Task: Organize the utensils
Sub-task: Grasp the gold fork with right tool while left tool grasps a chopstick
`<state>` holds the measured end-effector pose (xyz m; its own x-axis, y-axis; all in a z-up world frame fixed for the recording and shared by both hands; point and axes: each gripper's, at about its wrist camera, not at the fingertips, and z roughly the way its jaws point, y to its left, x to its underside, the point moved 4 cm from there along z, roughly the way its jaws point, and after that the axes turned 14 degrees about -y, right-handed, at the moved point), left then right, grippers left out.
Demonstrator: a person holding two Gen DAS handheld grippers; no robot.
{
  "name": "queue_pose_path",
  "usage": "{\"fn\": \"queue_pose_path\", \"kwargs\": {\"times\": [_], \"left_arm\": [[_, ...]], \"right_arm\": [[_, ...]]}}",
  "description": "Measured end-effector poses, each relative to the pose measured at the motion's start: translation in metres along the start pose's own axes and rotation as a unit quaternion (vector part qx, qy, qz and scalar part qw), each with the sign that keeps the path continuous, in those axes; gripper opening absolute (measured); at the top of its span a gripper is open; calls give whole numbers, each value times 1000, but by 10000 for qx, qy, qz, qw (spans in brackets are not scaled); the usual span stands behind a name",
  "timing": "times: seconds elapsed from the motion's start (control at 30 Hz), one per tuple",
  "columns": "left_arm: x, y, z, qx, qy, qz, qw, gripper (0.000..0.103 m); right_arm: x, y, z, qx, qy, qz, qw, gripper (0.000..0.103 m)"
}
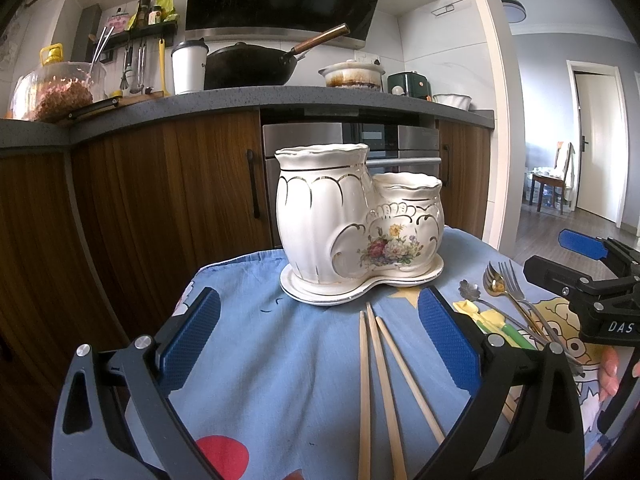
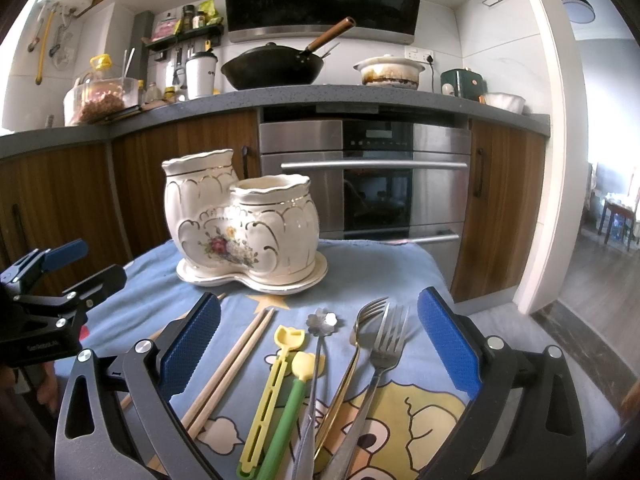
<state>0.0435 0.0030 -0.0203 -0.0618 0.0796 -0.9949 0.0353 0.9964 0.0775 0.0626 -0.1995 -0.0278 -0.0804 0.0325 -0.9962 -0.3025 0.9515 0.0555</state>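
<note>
A white two-pot ceramic utensil holder (image 1: 356, 224) (image 2: 244, 220) with gold trim and a flower print stands on a blue cartoon cloth (image 1: 280, 360) (image 2: 380, 276). Three wooden chopsticks (image 1: 378, 384) (image 2: 236, 356) lie in front of it, between the fingers of my open left gripper (image 1: 320, 336). My open right gripper (image 2: 320, 336) hovers over a silver fork (image 2: 384, 356), a gold fork (image 2: 360, 328), a flower-topped spoon (image 2: 324, 322) and two yellow-green plastic utensils (image 2: 280, 368). Nothing is held by either gripper.
The cloth-covered table ends just behind the holder. Beyond it are wooden cabinets (image 1: 160, 200), a steel oven (image 2: 368, 176) and a counter with a wok (image 1: 256, 66). The other gripper shows at each view's side edge. A doorway opens to the right.
</note>
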Motion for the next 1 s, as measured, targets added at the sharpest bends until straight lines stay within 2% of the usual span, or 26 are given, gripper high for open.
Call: {"fn": "queue_pose_path", "kwargs": {"times": [0.13,0.3,0.43,0.63,0.77,0.9,1.0], "left_arm": [[-1,-2,2,49,75,-39,10000,98],[3,1,10,323,422,-259,9983,98],[6,6,16,384,764,-298,9959,98],[11,16,24,352,1227,-197,9916,98],[10,23,25,333,1380,-193,9897,98],[13,23,27,382,1636,-44,9858,98],[18,20,28,616,1930,-13,9793,85]], "right_arm": [[1,-5,1,39,16,116,9999,98],[-4,-14,3,89,112,117,9998,98],[-5,-30,8,376,441,0,9983,98],[7,-44,17,466,1034,28,9935,97],[14,-37,23,223,1223,165,9921,94],[14,-25,31,139,1406,-7,9900,69],[18,-25,41,13,1653,225,9860,54]]}}
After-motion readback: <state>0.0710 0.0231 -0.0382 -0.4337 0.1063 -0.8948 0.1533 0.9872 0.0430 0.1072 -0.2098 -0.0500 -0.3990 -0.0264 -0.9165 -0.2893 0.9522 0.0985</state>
